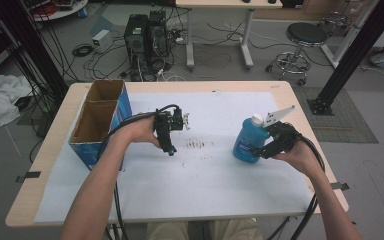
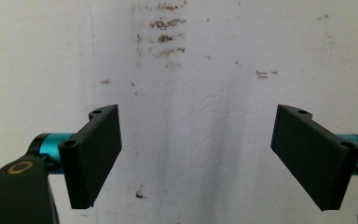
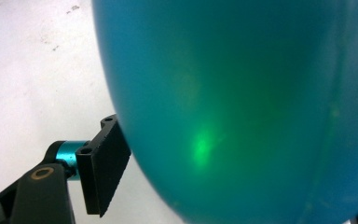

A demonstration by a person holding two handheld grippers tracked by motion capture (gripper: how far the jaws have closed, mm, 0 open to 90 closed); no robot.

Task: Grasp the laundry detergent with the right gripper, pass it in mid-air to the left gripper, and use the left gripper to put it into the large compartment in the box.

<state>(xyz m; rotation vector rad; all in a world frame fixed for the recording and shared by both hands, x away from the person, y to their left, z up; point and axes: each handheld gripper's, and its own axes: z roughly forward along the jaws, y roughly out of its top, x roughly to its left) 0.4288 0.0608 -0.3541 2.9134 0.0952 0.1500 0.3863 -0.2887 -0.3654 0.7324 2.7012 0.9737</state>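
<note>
A translucent blue bottle with a white cap stands upright, right gripper fingers clamped on it. Left of the bottle, left gripper fingers spread wide.

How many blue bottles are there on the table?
1. The blue bottle stands on the right part of the table, with the right tool at its side. Others may be hidden inside the cardboard box.

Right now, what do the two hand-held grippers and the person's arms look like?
Both are black. The left hand-held gripper has flat rectangular black jaw pads on turquoise metal cylinders, and a brass-coloured ring on its body. The right hand-held gripper carries a grey three-cornered plate on top. A black cable trails from each. The forearms show no sleeves.
</note>
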